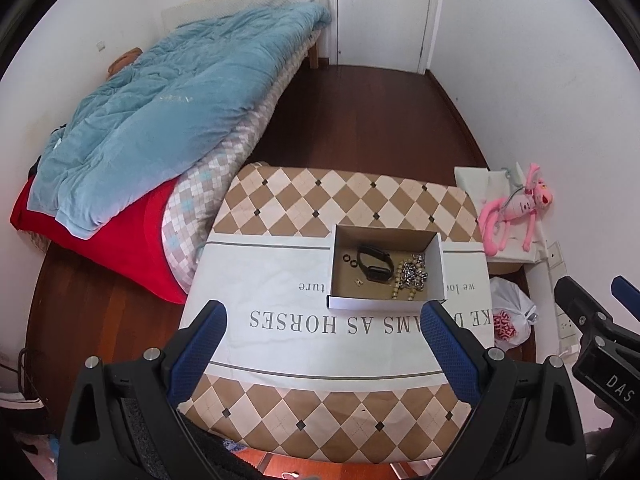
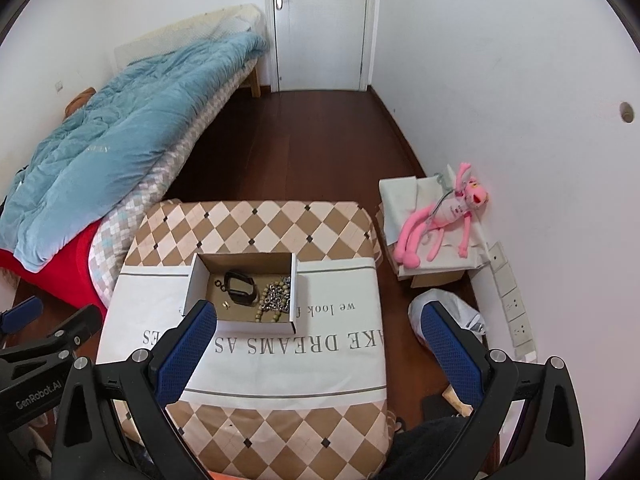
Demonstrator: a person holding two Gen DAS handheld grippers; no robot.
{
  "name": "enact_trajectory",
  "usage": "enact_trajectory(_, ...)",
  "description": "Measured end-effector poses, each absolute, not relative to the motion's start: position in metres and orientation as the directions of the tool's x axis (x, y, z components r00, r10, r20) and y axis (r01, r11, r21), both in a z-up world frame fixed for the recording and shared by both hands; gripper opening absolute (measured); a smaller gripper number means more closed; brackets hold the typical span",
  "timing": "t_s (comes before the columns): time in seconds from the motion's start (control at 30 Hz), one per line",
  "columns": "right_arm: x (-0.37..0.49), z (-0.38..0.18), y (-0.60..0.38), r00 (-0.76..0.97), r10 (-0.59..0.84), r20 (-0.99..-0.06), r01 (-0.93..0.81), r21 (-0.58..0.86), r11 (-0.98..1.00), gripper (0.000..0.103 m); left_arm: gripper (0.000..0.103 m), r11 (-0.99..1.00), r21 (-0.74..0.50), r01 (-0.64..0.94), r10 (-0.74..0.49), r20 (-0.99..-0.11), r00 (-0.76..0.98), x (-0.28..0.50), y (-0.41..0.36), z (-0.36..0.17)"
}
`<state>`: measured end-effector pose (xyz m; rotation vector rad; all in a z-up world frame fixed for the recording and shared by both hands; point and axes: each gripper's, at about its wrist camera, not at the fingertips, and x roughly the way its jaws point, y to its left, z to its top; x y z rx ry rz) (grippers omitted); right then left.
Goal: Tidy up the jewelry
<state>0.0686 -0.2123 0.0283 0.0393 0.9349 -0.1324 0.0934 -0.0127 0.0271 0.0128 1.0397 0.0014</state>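
Observation:
A small open cardboard box (image 1: 438, 268) (image 2: 196, 280) stands on a white printed cloth (image 1: 272, 276) (image 2: 320, 344) on a checkered table (image 1: 304, 188) (image 2: 256, 220). Inside lie a black smartwatch (image 1: 375, 265) (image 2: 240, 289), a pile of silver and wooden beads (image 1: 412, 276) (image 2: 274, 300), small dark rings (image 1: 349, 261) and a tiny gold piece (image 1: 358, 281). My left gripper (image 1: 324, 332) is open and empty above the cloth, short of the box. My right gripper (image 2: 320, 336) is open and empty, held above the table to the right of the box.
A bed with a blue duvet (image 1: 160, 112) and red blanket (image 1: 120, 240) stands left of the table. A pink plush toy (image 2: 444, 216) lies on a low box at the right wall. A plastic bag (image 2: 452, 312) sits on the wooden floor. A white door (image 2: 320, 24) is at the back.

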Motion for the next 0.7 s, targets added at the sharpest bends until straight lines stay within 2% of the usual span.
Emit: enact_trajectory(0.7,0.088,0.006,-0.209,0.516,-0.087,-0.852,0.104,-0.038,0.994,0.103,0.099,1.000,0.009,0.000,0.008,-0.880,0.474,0.103,-0.010,0.015)
